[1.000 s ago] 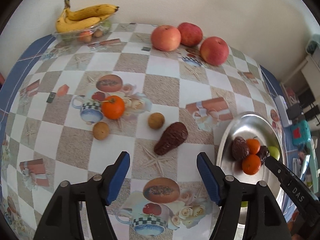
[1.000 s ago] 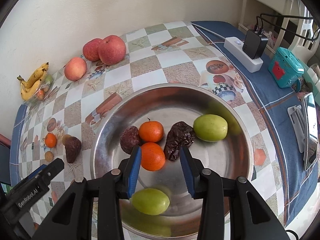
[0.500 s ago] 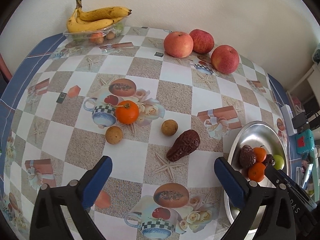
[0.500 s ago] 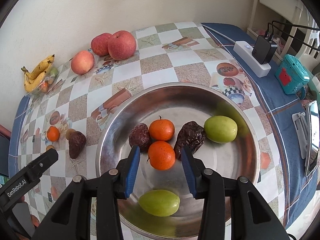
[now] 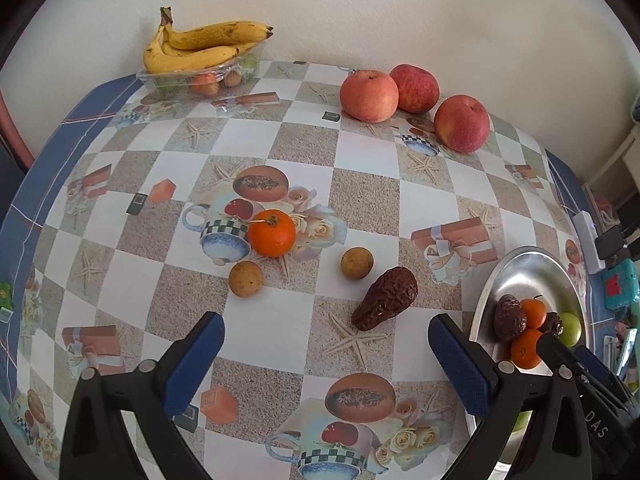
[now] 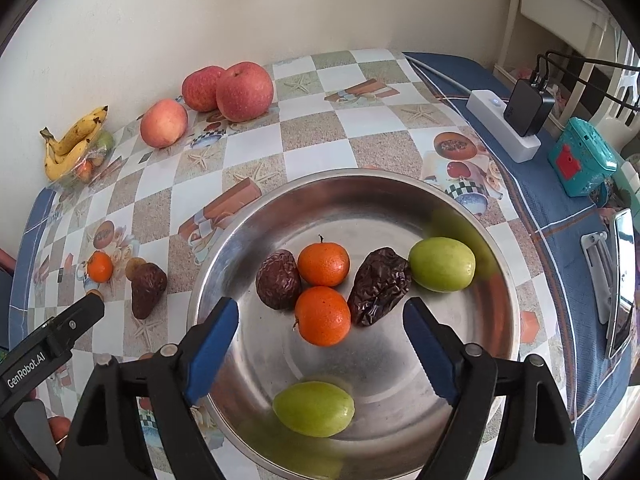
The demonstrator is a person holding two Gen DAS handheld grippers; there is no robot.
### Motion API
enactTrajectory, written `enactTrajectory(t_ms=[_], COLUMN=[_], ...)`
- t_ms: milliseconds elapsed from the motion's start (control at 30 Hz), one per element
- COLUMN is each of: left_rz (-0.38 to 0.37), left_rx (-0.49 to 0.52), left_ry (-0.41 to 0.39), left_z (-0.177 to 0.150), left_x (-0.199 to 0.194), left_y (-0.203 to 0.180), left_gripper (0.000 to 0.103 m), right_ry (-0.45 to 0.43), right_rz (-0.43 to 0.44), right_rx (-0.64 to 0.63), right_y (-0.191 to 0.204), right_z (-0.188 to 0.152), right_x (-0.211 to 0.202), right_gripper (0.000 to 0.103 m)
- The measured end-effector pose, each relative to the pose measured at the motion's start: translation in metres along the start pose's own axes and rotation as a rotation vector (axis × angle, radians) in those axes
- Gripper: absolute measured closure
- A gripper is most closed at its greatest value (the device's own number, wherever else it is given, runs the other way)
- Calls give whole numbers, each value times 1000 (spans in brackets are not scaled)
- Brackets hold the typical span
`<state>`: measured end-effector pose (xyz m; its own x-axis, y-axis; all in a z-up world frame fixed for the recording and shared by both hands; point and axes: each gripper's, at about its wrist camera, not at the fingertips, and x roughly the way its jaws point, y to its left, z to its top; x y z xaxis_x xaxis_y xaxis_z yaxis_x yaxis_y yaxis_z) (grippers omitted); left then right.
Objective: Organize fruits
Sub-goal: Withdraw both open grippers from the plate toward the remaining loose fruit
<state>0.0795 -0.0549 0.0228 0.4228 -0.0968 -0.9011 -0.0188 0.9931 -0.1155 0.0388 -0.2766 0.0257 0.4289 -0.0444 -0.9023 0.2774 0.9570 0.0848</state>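
A steel bowl [image 6: 400, 196] holds two tangerines [image 6: 323, 314], two dark wrinkled dates [image 6: 378, 286] and two green fruits [image 6: 442, 264]. My right gripper [image 6: 320, 348] is open and empty above the bowl, near the front tangerine. On the tablecloth lie a tangerine [image 5: 272, 233], two small brown round fruits [image 5: 357, 263] and a dark date [image 5: 386, 298]. My left gripper [image 5: 326, 354] is wide open and empty, just short of the date. The bowl also shows in the left wrist view [image 5: 532, 256].
Three apples [image 5: 416, 96] sit by the wall. Bananas [image 5: 200, 46] lie on a clear tray [image 5: 160, 80] at the back left. A power strip [image 6: 502, 126], a teal box [image 6: 580, 160] and a phone [image 6: 622, 280] lie to the right of the bowl.
Both grippers have opened wider. The left one has pulled back and up, so more of the table shows. The right one has lifted slightly over the bowl.
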Motion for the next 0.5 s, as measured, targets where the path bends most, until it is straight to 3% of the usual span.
enactTrajectory(t_ms=[133,300,500], left_rz=[-2,81,127], left_rx=[9,43,-20], left_ry=[-7,-53,-35], left_z=[1,7,8], left_x=[-3,-12,-12], left_y=[-2,-4,9], left_gripper=[0,0,0], right_ry=[-16,-54,-78], right_rz=[-1,16,46], right_rx=[-2,-10,-24], right_y=[2,6,11], right_z=[0,0,0], right_x=[0,-4,-6], right_gripper=[18,18,17])
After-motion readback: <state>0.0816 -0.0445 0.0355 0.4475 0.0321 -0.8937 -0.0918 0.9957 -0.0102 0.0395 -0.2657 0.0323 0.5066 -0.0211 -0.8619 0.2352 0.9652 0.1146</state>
